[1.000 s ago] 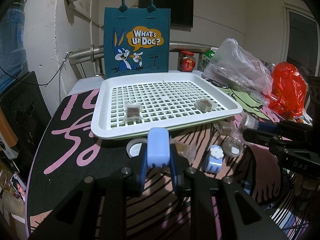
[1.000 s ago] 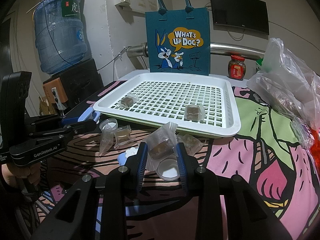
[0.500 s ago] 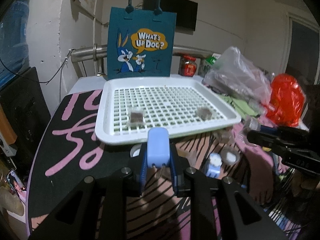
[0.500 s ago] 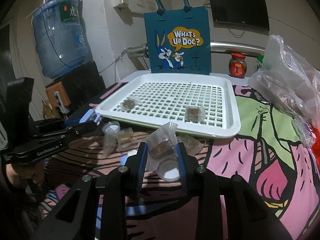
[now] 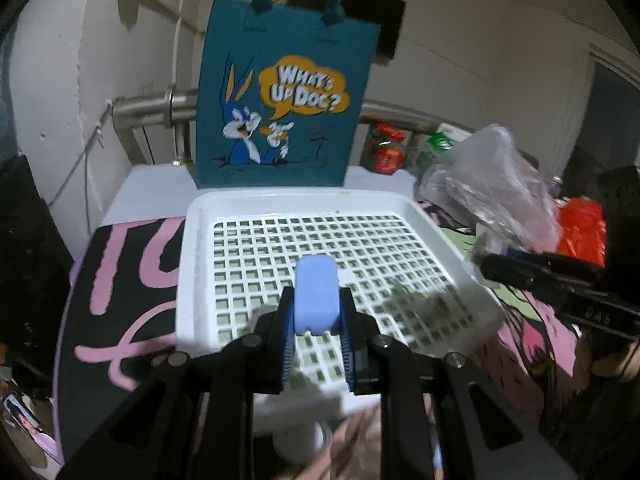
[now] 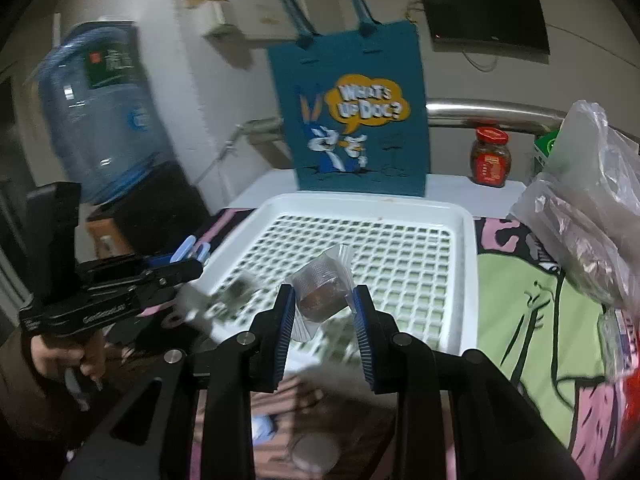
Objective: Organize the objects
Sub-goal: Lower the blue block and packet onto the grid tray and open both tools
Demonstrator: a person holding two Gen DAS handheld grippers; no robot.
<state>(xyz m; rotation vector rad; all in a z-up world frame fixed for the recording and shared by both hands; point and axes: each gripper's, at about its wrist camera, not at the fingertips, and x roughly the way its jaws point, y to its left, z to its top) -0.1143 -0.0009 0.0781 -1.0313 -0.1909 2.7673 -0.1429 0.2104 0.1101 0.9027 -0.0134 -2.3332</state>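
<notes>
My left gripper (image 5: 316,312) is shut on a light blue rounded block (image 5: 316,292) and hangs over the near part of the white slotted tray (image 5: 192,248). In the right wrist view my right gripper (image 6: 324,304) is shut on a clear-wrapped brown snack (image 6: 322,290), above the tray's (image 6: 466,280) front half. The left gripper (image 6: 176,268) shows at that view's left edge, level with the tray's left rim. Blurred wrapped pieces (image 5: 432,300) lie on the tray's grid. The right gripper (image 5: 560,284) reaches in from the right in the left wrist view.
A teal cartoon tote bag (image 5: 280,96) stands upright behind the tray. Clear plastic bags (image 5: 488,184), a red bag (image 5: 580,228) and a red-lidded jar (image 6: 490,156) crowd the right side. A blue water bottle (image 6: 100,116) stands at the left. Blurred small items lie on the patterned cloth before the tray.
Both grippers have moved forward and up, from above the cloth in front of the tray to over its near part, each keeping its object. The tote bag now looms closer.
</notes>
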